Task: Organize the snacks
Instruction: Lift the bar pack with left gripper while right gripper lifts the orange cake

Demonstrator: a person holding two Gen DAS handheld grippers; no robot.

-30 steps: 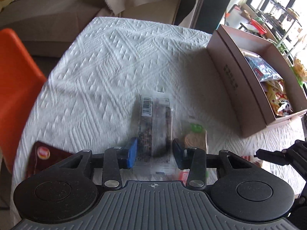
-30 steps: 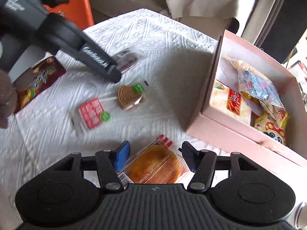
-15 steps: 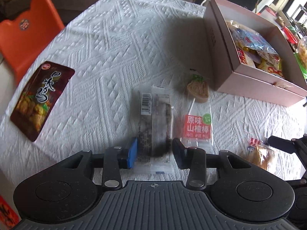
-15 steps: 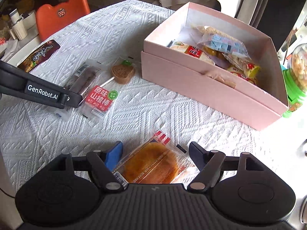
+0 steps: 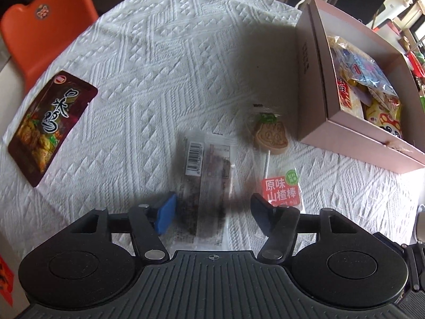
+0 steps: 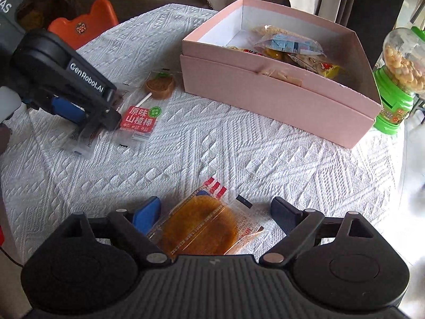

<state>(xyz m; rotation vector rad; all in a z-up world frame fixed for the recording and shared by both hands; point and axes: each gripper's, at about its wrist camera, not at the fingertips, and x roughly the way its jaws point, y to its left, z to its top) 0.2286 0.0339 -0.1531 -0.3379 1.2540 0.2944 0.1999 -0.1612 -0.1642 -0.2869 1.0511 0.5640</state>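
White quilted cloth (image 5: 164,61) covers a round table, with an orange chair (image 5: 45,18) at its far left edge and a green-based jar of puffed balls (image 6: 398,79) at the far right. An open pink box (image 6: 279,93) sits on the right side of the cloth, already part-filled with bright packets, so it looks like the place the loose snacks are meant to end up.

Four snacks lie outside it. The left gripper (image 5: 212,207) points steeply down over a clear-wrapped dark bar (image 5: 207,175) with a barcode; its jaws have just been opening and now stand spread, one on each side of the near end of the wrapper, with neither pad pressing on it. That straddle reads as lining up for a pinch across the bar's narrow width. Just right of the bar lies a lollipop in a red-labelled sleeve (image 5: 276,159), close enough that the right-hand pad could catch its edge. A dark red pouch (image 5: 47,125) rests well apart on the far left.

The right gripper (image 6: 215,212) hovers likewise over a flat orange cake in clear film (image 6: 202,228), nearer than the box. Its jaws have also just been opening and are wide, clear of the film on both sides. Both tools seem poised to close, then carry to the box.
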